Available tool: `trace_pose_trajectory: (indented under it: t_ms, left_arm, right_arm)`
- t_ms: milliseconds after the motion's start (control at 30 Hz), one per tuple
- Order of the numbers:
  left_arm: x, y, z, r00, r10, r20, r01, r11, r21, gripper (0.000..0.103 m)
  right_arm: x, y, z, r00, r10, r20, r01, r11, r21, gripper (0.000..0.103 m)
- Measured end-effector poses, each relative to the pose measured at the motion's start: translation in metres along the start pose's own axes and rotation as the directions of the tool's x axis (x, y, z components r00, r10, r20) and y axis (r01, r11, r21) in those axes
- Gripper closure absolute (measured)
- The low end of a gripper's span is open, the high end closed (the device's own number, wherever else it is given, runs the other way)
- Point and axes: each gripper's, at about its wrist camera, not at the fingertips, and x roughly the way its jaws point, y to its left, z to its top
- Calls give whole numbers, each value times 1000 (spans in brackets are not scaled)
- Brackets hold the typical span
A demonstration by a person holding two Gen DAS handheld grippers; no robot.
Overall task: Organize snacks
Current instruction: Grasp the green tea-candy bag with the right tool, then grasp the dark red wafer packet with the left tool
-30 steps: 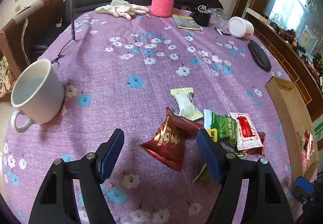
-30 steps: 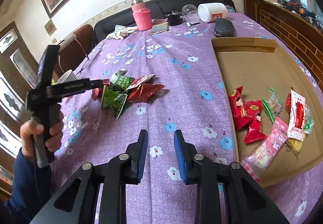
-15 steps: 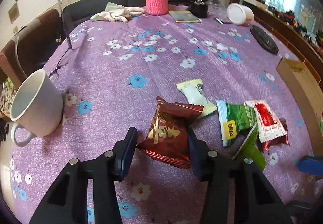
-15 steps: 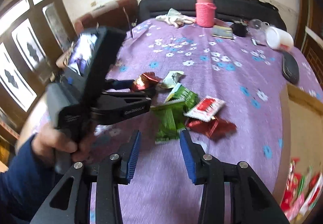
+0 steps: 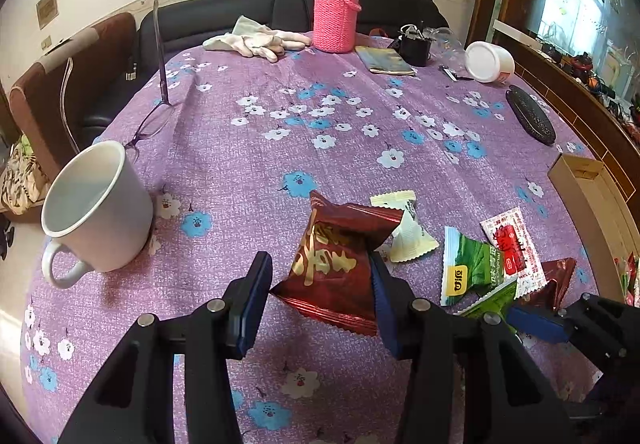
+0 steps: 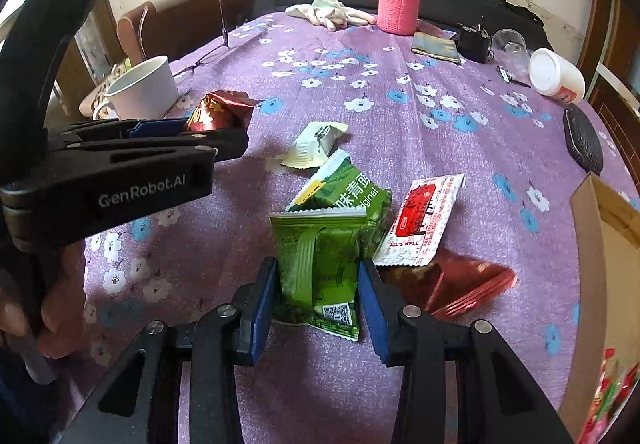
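My left gripper is shut on a dark red snack packet, which is raised a little off the purple cloth. The right wrist view shows the same packet at that gripper's tips. My right gripper has a green snack packet between its pads, both touching its sides. Around it lie a second green packet, a cream packet, a white-and-red sachet and a red packet. A cardboard box at the right holds several snacks.
A white mug stands at the left edge beside a pair of glasses. Far back are a pink flask, white gloves, a white jar and a black case. A person's hand holds the left gripper.
The left jaws closed onto the dark red packet and it rose slightly. The right gripper swung left from beside the box to the snack pile and now brackets a green packet.
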Motion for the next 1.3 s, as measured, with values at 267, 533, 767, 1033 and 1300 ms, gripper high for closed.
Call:
trace_pose_trajectory:
  t_ms: [267,533,767,1033,1300]
  left_arm:
    - [-9,-5,0,999,-12,42,12,1000,4,56]
    - [-19,-12,1,994,17,107,-18,1000,7,56]
    - [-27,-22,-1,986,52,161,-59,997,45,56]
    - [-41,-36,-3,969,72,238,-96,991,92,56]
    - [-45,-40,-6,961,86,263,-117,988,104,56]
  right_arm:
    - [-26,-14,-2,985,98,140,-110,991,82,65]
    - [-45,-47,1,968,69,243,-125,967,222,65]
    - [-46,-56,3,967,53,249,-121,956,266,65]
    - [-41,-65,3,970,48,238,-119,948,294,65]
    - [-44,-68,0,969,41,245,-118,944,309,65]
